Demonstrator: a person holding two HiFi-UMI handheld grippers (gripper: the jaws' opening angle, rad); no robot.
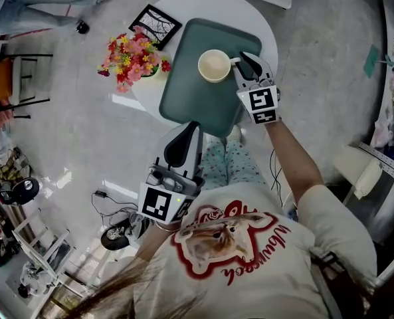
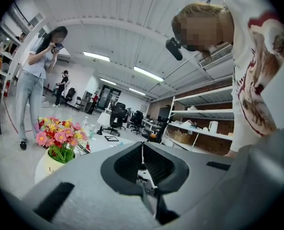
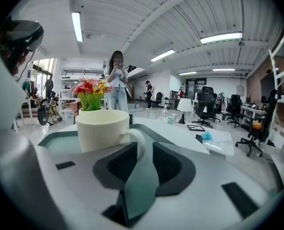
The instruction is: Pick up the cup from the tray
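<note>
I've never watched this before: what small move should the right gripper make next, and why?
Probably shut the right gripper: its jaws stand apart, the handle of the cream cup sits at the gap between them, and the cup rests on the green tray, not yet gripped.

Cream T-shirt (image 1: 329,228), red animal print

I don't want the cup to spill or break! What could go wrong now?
1. The right gripper has open jaws at just the thin handle of the cup. Held only there, the cup might tip or swing when lifted.
2. If the jaws close off-centre, they might nudge the cup and slide it across the tray.
</note>
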